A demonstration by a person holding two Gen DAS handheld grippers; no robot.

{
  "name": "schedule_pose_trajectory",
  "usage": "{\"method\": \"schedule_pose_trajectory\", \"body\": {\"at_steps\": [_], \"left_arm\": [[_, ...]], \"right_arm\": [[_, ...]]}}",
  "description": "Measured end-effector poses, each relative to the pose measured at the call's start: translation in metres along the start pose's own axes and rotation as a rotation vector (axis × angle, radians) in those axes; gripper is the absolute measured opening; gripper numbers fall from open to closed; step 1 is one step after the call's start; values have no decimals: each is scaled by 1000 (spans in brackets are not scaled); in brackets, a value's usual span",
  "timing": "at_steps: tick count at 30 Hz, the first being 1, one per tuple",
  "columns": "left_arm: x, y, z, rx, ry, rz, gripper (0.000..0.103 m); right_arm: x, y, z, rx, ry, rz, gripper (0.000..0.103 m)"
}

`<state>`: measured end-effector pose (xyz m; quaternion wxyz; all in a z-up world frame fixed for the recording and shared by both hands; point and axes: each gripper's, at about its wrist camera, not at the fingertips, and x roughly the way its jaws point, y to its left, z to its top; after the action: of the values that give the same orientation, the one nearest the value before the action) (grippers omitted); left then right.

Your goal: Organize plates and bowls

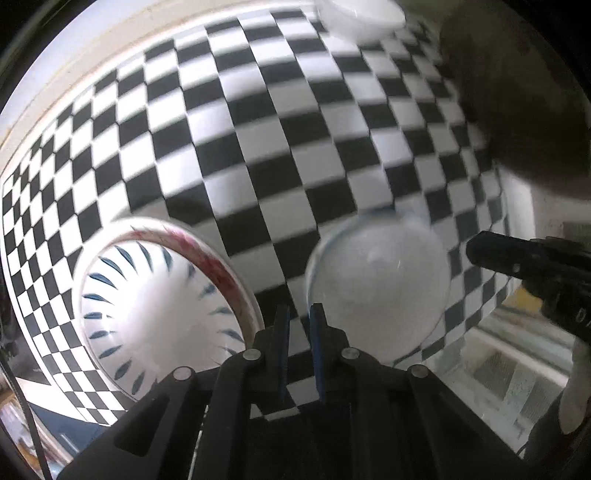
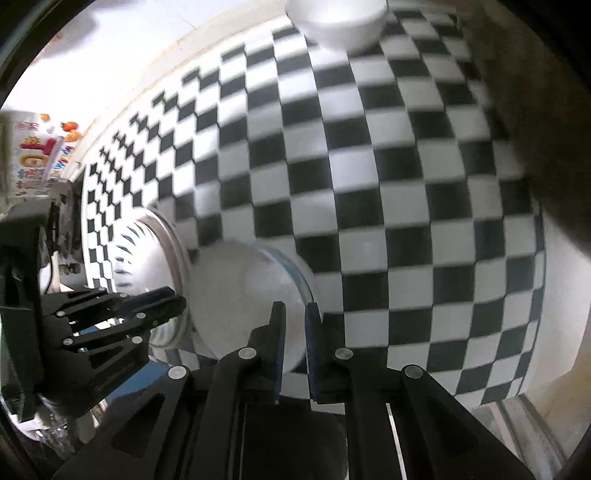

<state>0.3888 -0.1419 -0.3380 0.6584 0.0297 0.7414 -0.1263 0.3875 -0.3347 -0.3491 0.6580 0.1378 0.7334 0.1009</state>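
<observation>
**Both tongs nearly closed, empty, above the checkered table**

Left wrist view: left gripper (image 1: 300, 314) points down at the checkered tablecloth (image 1: 258, 129), jaws narrow, nothing between them. Patterned bowl (image 1: 162, 295) sits just left of the tips, plain white plate (image 1: 376, 288) just right of them. Right gripper (image 1: 524, 266) comes in from the far right. White bowl (image 1: 358, 18) lies well ahead.

Right wrist view: right gripper (image 2: 295, 314) has narrow jaws and holds nothing; the white plate (image 2: 243, 295) lies under and left of its tips. Left gripper (image 2: 162, 302) is at left, over the patterned bowl (image 2: 147, 258). White bowl (image 2: 340, 26) is far ahead.
</observation>
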Motion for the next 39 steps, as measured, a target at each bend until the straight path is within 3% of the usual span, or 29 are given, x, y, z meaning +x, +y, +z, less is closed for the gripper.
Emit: {"method": "schedule_pose_trajectory", "body": {"at_steps": [1, 4, 5, 10, 15, 18, 24, 33, 39], "left_arm": [[-8, 2, 5, -12, -28, -8, 10], [-27, 9, 32, -69, -115, -48, 16], [-33, 12, 48, -98, -137, -76, 17], [-48, 23, 118, -197, -222, -170, 18], [-41, 31, 185, -277, -214, -272, 18], [-32, 32, 210, -299, -195, -302, 18], [-2, 27, 246, -341, -127, -363, 18], [28, 15, 278, -332, -66, -308, 18], [33, 9, 280, -295, -75, -275, 15]], "right_arm": [[-10, 1, 7, -7, -15, 1, 14], [-39, 4, 41, -35, -80, -24, 38], [-46, 4, 54, -42, -102, -44, 41], [-69, 2, 148, -76, -161, -143, 41], [-59, -5, 237, -100, -119, -244, 41], [-47, -10, 268, -105, -89, -288, 41], [-17, -19, 300, -113, -45, -353, 41], [4, -35, 313, -99, -31, -408, 40], [14, -39, 320, -89, -28, -400, 26]]}}
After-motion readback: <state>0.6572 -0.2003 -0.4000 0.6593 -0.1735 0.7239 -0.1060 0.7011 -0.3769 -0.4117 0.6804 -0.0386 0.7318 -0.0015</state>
